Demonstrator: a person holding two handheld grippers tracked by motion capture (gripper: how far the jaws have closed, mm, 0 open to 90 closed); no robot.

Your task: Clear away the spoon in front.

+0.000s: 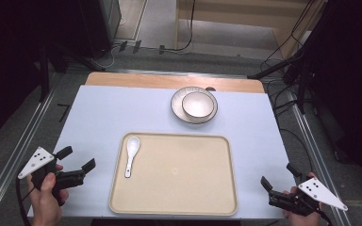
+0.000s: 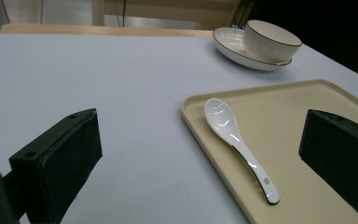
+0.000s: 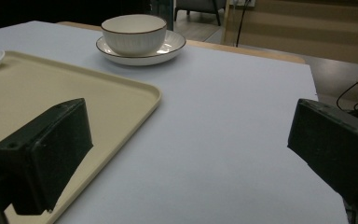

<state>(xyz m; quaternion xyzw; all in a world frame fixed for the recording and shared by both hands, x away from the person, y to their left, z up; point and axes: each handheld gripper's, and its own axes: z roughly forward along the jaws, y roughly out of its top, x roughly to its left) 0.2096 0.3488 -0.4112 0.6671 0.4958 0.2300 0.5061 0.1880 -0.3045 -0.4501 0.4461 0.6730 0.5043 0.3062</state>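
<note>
Currently both tools sit at the near corners of the table (image 1: 99,113), each with its jaws spread wide and nothing between them. The left gripper (image 1: 78,161) is held just outside the left rim of the beige tray (image 1: 179,188); the right gripper (image 1: 279,178) is held near the tray's right rim. Nearest the left gripper is the white spoon (image 1: 131,155), lying flat inside the tray along its left edge, bowl end away from the person and handle toward them, as the left gripper view confirms (image 2: 235,140). The bowl (image 1: 198,104) stands in the plate (image 1: 176,110) beyond the tray, well apart from both tools. Probable hazards if the spoon is picked up: the glossy, thin handle lies flush on the tray floor, so a shallow approach could let the pads slide off or flick it; the raised tray rim just beside it could obstruct the lower jaw; pushing against the rim could shift the tray on the smooth table.
</note>
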